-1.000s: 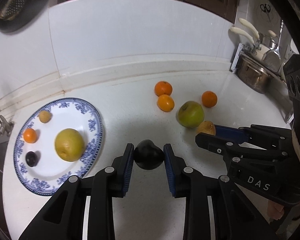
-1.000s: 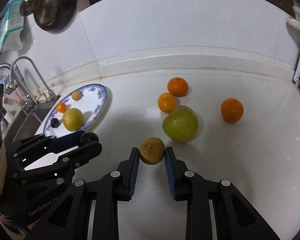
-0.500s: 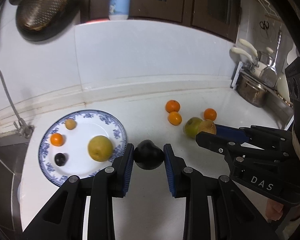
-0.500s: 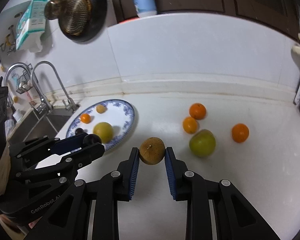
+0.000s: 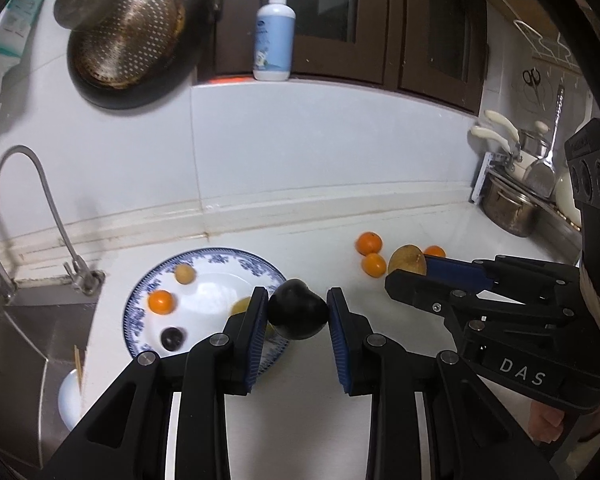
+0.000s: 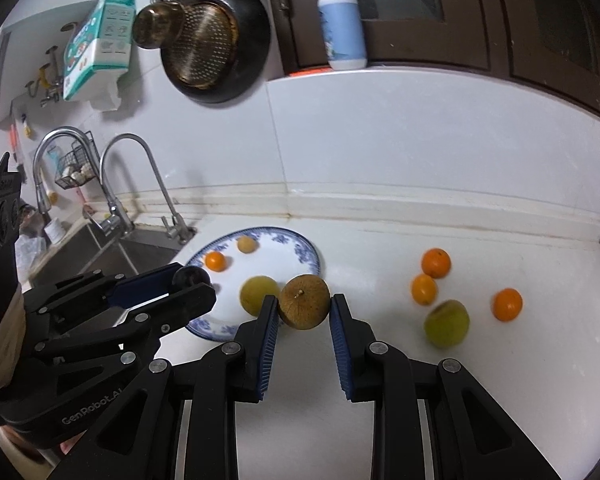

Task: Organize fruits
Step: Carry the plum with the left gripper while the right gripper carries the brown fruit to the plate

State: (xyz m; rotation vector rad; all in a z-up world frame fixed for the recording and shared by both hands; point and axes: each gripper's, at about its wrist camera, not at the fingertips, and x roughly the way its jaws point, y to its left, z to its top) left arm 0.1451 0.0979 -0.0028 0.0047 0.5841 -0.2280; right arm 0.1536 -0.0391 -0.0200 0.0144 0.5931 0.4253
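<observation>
My left gripper point(image 5: 297, 314) is shut on a dark plum point(image 5: 297, 315) and holds it above the near right rim of the blue-patterned plate point(image 5: 216, 252). My right gripper point(image 6: 304, 309) is shut on a brown round fruit point(image 6: 304, 300) and holds it above the counter beside the plate point(image 6: 308, 256). On the plate lie a small orange point(image 5: 161, 302), a small yellow fruit point(image 5: 184, 273), a small dark plum point(image 5: 172, 338) and a yellow pear point(image 6: 258, 293). Three oranges point(image 6: 436, 263) and a green apple point(image 6: 446, 323) lie on the counter to the right.
A sink point(image 6: 100, 252) with taps point(image 6: 148, 184) lies left of the plate. Pots and utensils point(image 5: 512, 204) stand at the far right. A pan point(image 6: 216, 52) hangs on the wall and a soap bottle point(image 6: 342, 20) stands on the ledge. A white bowl point(image 5: 70, 398) sits in the sink.
Both grippers have risen and pulled back with their fruits still held, so the counter looks farther away. Both have shifted left toward the plate.
</observation>
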